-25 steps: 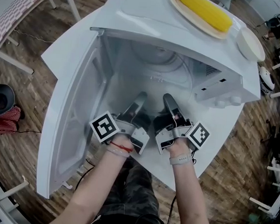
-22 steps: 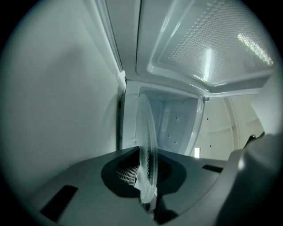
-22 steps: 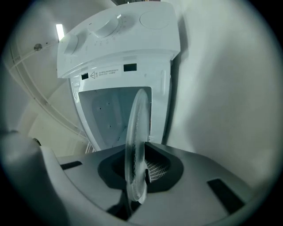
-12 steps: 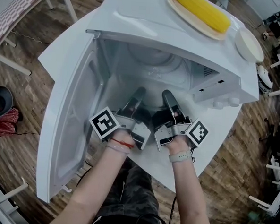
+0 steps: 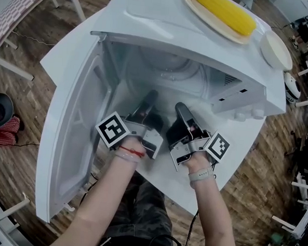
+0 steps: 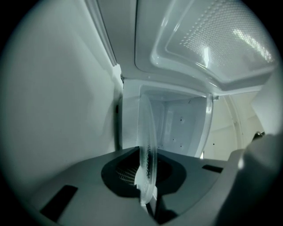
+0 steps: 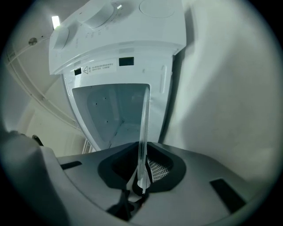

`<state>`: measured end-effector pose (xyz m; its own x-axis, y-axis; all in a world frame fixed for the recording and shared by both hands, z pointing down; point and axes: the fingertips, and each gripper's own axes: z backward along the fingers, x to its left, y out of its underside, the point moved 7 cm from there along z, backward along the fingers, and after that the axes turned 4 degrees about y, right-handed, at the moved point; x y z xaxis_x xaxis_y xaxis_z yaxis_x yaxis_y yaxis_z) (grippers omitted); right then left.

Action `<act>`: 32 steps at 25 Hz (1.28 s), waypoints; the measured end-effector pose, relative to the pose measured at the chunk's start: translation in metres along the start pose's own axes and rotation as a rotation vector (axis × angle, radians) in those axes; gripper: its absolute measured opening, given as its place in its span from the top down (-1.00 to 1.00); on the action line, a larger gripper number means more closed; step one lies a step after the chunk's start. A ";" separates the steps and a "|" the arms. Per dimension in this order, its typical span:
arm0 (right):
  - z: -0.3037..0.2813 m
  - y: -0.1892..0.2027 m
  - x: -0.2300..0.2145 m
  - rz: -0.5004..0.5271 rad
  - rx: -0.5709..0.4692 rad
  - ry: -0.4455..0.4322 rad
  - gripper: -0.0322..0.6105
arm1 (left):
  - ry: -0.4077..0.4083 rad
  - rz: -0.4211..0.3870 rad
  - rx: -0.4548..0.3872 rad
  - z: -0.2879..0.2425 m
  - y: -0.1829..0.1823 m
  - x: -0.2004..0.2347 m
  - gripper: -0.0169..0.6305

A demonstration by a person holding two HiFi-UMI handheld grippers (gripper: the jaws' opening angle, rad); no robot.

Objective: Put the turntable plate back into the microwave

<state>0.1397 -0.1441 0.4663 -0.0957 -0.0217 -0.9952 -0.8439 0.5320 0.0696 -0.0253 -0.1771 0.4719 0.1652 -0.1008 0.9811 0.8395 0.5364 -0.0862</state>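
Microwave (image 5: 240, 73) on white bench (image 5: 230, 156), door (image 5: 75, 136) swung wide to the left. Both claws at the cavity mouth, side by side, tips pointing in.

Left claw (image 6: 148, 194): clenched on the rim of the glass plate (image 6: 148, 145), which is seen edge-on as a thin clear band running from the jaws toward the cavity. In head view the left claw (image 5: 146, 101) sits just inside the opening, near the door hinge side.

Right claw (image 7: 139, 185): likewise clamped on the plate rim, glass edge-on between the pads, control panel above. In head view the right claw (image 5: 182, 110) is just beside the left.

Plate held between the two claws at the cavity front; whether it touches the floor, cannot tell.

On the microwave top: corn (image 5: 223, 12) on a tray (image 5: 202, 16), and a white bowl (image 5: 275, 49) near the right edge
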 end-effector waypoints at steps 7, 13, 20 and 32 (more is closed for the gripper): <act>-0.001 -0.005 -0.002 -0.070 0.005 0.004 0.74 | -0.009 -0.016 0.031 -0.004 0.002 -0.002 0.85; -0.003 -0.008 0.001 -0.056 -0.015 -0.013 0.74 | 0.006 -0.028 0.042 0.000 0.006 -0.005 0.85; -0.013 -0.009 0.003 -0.055 -0.025 -0.018 0.74 | -0.005 -0.039 0.029 0.004 0.005 -0.008 0.85; -0.020 -0.018 0.003 -0.051 -0.050 0.011 0.74 | -0.013 -0.041 0.052 0.012 0.016 -0.012 0.82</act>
<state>0.1442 -0.1703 0.4635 -0.0572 -0.0577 -0.9967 -0.8732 0.4869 0.0220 -0.0198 -0.1573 0.4603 0.1242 -0.1131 0.9858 0.8175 0.5747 -0.0371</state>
